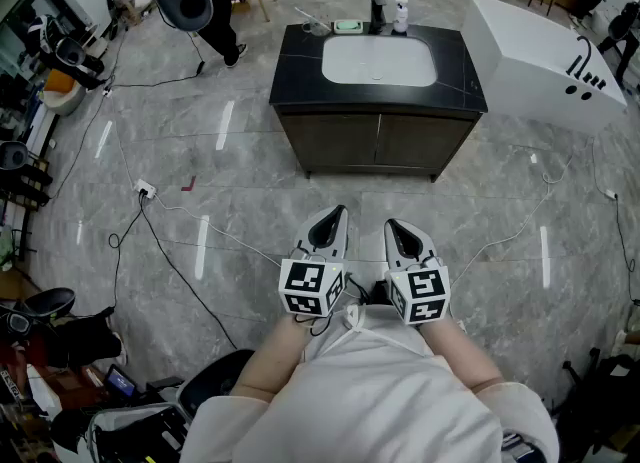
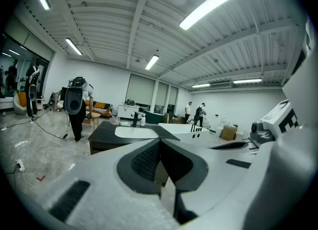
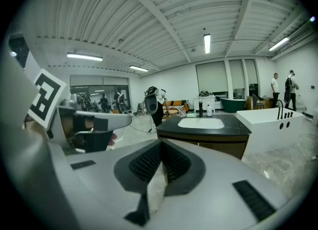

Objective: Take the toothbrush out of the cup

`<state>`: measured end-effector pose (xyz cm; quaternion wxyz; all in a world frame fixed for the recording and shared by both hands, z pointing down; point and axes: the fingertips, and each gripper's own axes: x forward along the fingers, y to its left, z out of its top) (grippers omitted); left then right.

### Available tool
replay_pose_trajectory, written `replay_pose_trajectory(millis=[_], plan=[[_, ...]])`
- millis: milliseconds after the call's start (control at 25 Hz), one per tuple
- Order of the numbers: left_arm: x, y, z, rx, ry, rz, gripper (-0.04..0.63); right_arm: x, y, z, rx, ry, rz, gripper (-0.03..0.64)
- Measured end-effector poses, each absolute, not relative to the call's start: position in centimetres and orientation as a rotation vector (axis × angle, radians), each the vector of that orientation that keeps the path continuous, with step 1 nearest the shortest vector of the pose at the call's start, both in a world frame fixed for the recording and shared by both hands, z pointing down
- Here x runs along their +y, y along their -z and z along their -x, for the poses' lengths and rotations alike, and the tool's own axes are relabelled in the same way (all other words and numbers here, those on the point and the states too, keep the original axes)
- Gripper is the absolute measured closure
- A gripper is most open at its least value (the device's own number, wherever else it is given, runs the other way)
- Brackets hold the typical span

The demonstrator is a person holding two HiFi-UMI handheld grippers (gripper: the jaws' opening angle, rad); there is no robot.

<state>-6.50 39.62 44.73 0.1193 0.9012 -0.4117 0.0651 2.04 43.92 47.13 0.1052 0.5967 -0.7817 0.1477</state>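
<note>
Left gripper and right gripper, jaws pressed together, hold nothing; distant cup barely discernible

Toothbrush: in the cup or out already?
In, it seems: the toothbrush slants out of the clear cup on the vanity, small and distant. The left gripper and right gripper are shut, empty.

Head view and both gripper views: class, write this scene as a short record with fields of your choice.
Setting: dark vanity cabinet with black counter and white oval basin, across the grey floor from the person
Cup: small clear cup at counter's back left, thin toothbrush leaning out of it
Left gripper: jaws together, empty, far from cup
Right gripper: jaws together, empty
Task stage: not begun
</note>
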Motion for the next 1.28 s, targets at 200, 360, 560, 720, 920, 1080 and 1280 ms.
replay_pose_trajectory(millis=[200, 360, 560, 720, 920, 1080, 1280], plan=[[39.7, -44.9, 6.6, -1.198, -0.191, -2.63, 0.577, 43.9, -47.3, -1.8, -2.305, -0.439, -1.749, 0.591], [40.0, -45.0, 7.1, -1.198, -0.186, -2.622, 0.577, 43.8, -47.3, -1.5, -2.301, -0.463, -1.772, 0.591], [40.3, -45.6, 8.1, -1.208, -0.174, -2.595, 0.577, 44.1, -48.1, -0.8, -2.304, -0.48, -1.763, 0.591], [39.9, -46.6, 8.6, -1.214, -0.174, -2.557, 0.577, 44.0, -49.4, -0.9, -2.284, -0.531, -1.746, 0.591], [38.6, -47.1, 8.9, -1.234, -0.158, -2.521, 0.577, 42.2, -49.8, -1.3, -2.28, -0.542, -1.73, 0.591], [36.2, -48.1, 9.6, -1.248, -0.166, -2.467, 0.575, 39.2, -50.3, -0.8, -2.294, -0.579, -1.701, 0.591], [31.5, -48.6, 10.3, -1.298, -0.178, -2.41, 0.577, 34.3, -50.9, -0.6, -2.315, -0.615, -1.648, 0.591]])
